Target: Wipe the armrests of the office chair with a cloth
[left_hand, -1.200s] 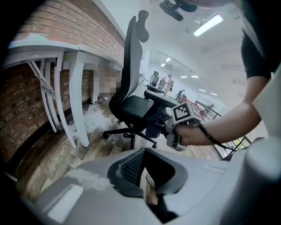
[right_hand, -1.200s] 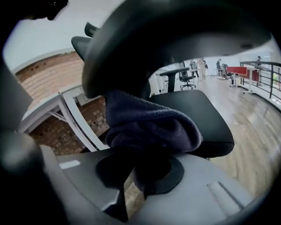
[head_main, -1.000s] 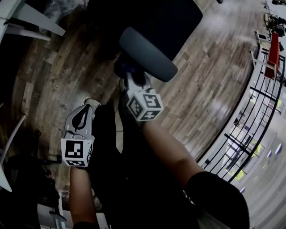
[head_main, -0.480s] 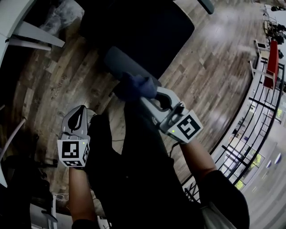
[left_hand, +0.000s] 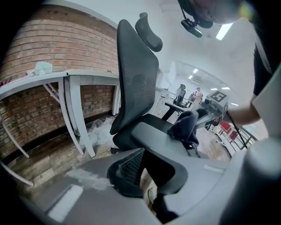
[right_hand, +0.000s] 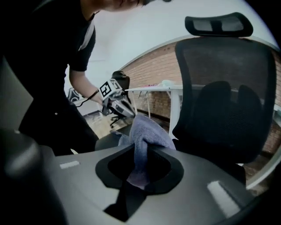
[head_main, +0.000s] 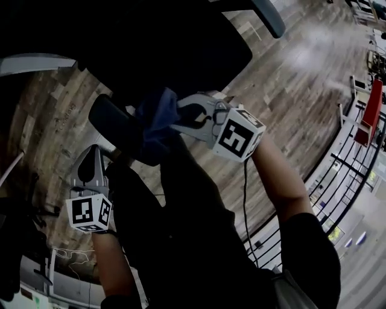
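Right gripper (head_main: 178, 118): jaws clenched on a blue cloth (head_main: 155, 114). It's pinched at a fold, and the loose bulk is bunched on top of the near armrest (head_main: 112, 128) of the office chair (left_hand: 136, 79), at the pad end closest to that gripper.

Left gripper (head_main: 93, 151): jaws together, nothing between them. It hangs just below the armrest on the person's side, not touching it.

Handling, my read:
- The cloth is soft, light and floppy, with a terry or microfibre look. It should conform to the pad and slide easily.
- The grip at the fold looks secure. Keep the pinch there and let the draped part do the wiping.
- The pad looks smooth and firm, with rounded edges, so wrap the cloth over the sides too.
- The chair may swivel under push. The free left gripper could steady the armrest.

Around the armrest:
- The seat and mesh backrest are directly beyond it.
- The person's dark-trousered legs are close on the near side.
- A cable (head_main: 244, 199) trails from the right gripper and could snag.
- The second armrest (head_main: 269, 15) is across the seat, no cloth on it.
- A white counter (left_hand: 66, 74) stands well behind, against the brick wall.
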The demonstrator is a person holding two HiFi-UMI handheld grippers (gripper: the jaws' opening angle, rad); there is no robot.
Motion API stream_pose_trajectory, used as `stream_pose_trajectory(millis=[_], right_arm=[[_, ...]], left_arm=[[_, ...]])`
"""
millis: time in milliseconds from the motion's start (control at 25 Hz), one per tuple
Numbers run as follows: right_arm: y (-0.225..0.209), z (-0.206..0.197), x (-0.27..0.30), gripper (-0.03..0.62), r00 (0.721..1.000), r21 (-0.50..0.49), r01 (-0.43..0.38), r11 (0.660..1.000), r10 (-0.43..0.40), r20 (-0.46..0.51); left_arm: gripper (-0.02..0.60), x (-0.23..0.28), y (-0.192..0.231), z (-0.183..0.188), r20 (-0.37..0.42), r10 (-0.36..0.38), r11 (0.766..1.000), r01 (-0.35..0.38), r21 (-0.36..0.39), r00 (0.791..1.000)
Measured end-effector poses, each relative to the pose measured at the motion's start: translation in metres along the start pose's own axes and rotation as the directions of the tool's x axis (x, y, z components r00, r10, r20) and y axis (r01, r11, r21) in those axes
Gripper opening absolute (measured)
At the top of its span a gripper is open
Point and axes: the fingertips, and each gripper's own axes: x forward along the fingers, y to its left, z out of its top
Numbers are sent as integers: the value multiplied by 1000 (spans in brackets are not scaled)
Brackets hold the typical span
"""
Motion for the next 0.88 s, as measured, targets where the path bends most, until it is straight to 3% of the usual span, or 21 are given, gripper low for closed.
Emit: stream_pose_trajectory(millis=[160, 280, 520, 680, 880], right_arm=[[-2, -20, 34, 66, 987, -142, -156, 977, 152, -45], [1, -21, 67, 66, 973, -171, -231, 958, 230, -24], [-10, -28, 112, 64, 952, -23, -297, 955, 298, 67], [-2, -30, 133, 63, 934, -21, -352, 936, 353, 64], [-16, -36, 152, 63, 933, 27, -358, 933, 357, 45]], left_arm=[[6, 13, -13, -4, -34, 30, 999, -31, -33, 999], [6, 18, -13, -7, -39, 56, 996, -58, -62, 998], [6, 11, 1, -14, -51, 132, 986, -136, -96, 990], [6, 4, -2, -14, -36, 168, 978, -171, -120, 985], [6, -2, 0, -22, -35, 202, 967, -205, -154, 979]])
